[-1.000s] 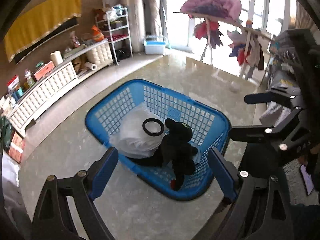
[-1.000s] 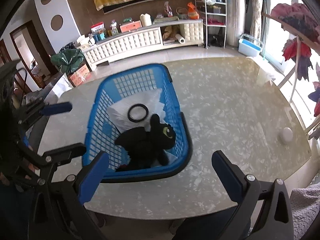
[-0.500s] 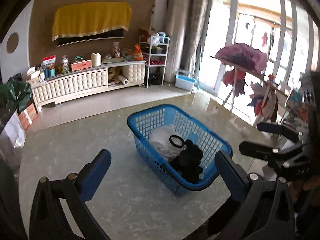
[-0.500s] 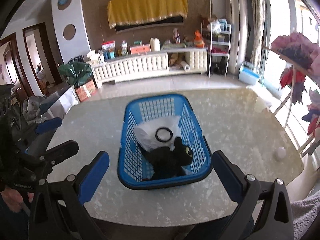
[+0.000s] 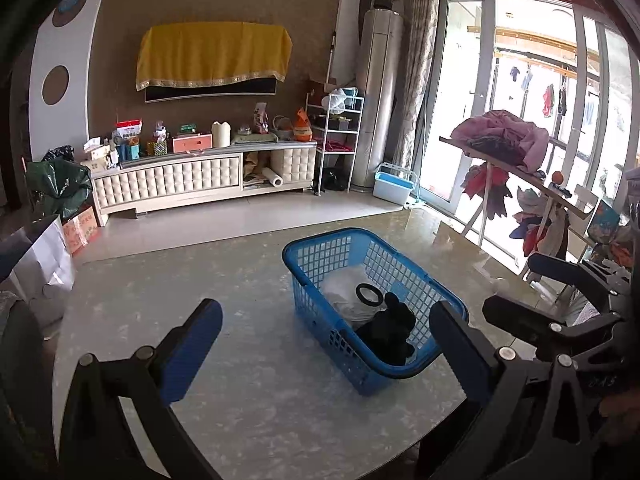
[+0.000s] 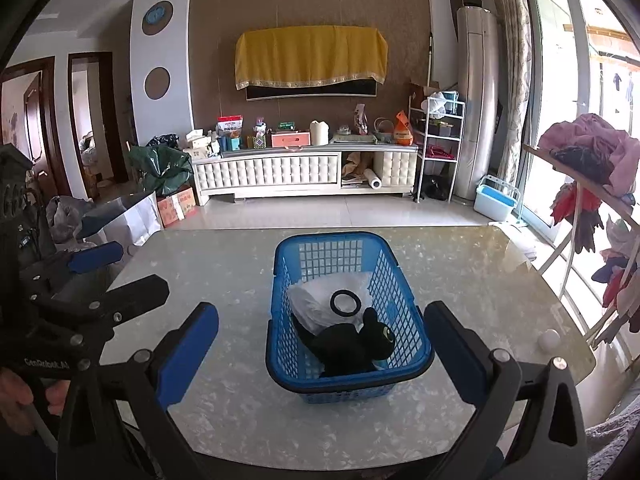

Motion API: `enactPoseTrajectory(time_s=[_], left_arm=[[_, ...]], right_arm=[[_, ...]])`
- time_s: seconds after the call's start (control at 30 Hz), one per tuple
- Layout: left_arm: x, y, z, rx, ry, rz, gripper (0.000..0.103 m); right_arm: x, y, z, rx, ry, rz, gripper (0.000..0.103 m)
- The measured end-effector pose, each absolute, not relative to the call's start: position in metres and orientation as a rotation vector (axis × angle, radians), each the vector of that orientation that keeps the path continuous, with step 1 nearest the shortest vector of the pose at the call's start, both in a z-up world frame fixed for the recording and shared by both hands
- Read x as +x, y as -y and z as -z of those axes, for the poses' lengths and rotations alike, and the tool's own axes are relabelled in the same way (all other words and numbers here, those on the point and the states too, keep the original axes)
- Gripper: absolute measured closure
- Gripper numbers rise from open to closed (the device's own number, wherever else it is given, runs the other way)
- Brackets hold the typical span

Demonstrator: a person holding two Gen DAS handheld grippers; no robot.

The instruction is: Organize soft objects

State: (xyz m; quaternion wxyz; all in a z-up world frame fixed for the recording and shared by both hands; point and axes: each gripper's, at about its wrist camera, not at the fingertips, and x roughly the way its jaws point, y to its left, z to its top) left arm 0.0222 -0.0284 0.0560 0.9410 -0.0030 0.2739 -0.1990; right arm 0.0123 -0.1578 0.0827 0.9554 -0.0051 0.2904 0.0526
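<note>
A blue plastic basket (image 6: 280,312) (image 5: 296,264) stands on the marble table. In it lie a black plush toy (image 6: 352,344) (image 5: 388,332), a white soft bundle (image 6: 316,300) (image 5: 340,292) and a black ring (image 6: 345,302) (image 5: 369,293) on top of the bundle. My left gripper (image 5: 324,356) is open and empty, held back from the basket near the table's front edge. My right gripper (image 6: 320,356) is open and empty, just in front of the basket's near end. Each gripper shows at the side of the other's view.
A small white ball (image 6: 548,338) lies near the table's right edge. A clothes rack with pink and red garments (image 6: 592,160) stands right of the table. A white TV cabinet (image 6: 304,176), bags and boxes (image 6: 168,188) lie beyond the far edge.
Both grippers have pulled back and tilted up from above the basket. The basket now looks smaller and farther. Its contents have not moved.
</note>
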Motion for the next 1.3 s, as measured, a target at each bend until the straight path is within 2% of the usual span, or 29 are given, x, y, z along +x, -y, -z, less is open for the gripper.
enactPoseTrajectory(time_s=[1.3], left_arm=[[0.014,0.027,-0.061,-0.045,-0.553,0.421,0.0]], right_arm=[[0.002,0.157,-0.082,-0.018,-0.566,-0.095,0.0]])
